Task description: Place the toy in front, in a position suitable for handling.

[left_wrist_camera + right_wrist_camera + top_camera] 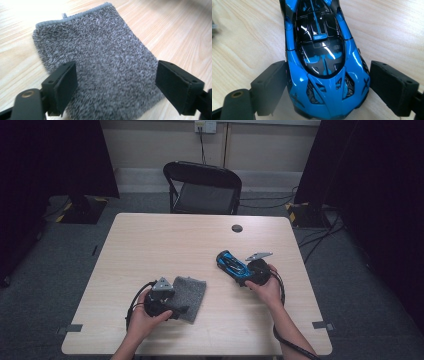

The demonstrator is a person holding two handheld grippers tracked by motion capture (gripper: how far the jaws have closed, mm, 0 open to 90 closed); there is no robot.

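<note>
Your left fingers (116, 90) stand wide apart over the near end of the grey cloth (97, 62), gripping nothing. Your right fingers (325, 90) flank the blue toy car (322, 57) at lower centre, seemingly not yet pinching it. Next, close on the car. Both things rest on the wooden surface (165, 240).

A person sits at the near side of a light wooden counter (165, 240). The left hand-held gripper (181, 310) rests on the near edge of a grey cloth (192, 292). To the right, the right hand-held gripper (242, 279) is at one end of a blue toy car (231, 264). A black chair (204, 188) stands at the far side.
</note>
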